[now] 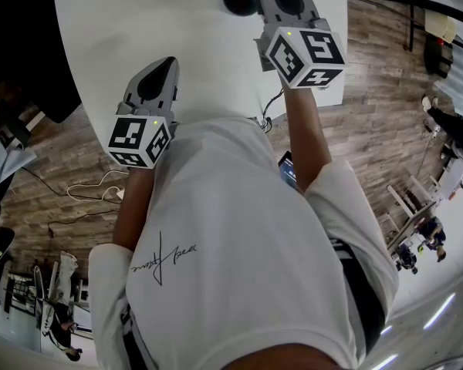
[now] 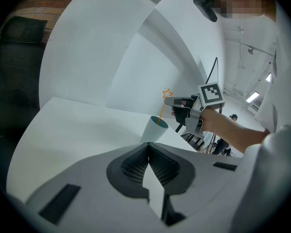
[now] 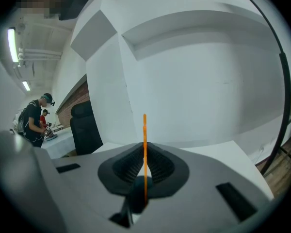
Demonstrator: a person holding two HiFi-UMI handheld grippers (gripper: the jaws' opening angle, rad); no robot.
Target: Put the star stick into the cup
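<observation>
The right gripper pinches the stick, tip in the cup at mid-frame; better release slowly (the cup looks light). The left gripper is clenched, empty.

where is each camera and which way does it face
Head view: on the head, looking down at the table; torso, both arms.
Left gripper view: on left hand-held gripper, facing the cup; shut jaws, right arm.
Right gripper view: on right hand-held gripper, facing a white wall; jaws shut on star stick.
Shared: cup, in the first two.
</observation>
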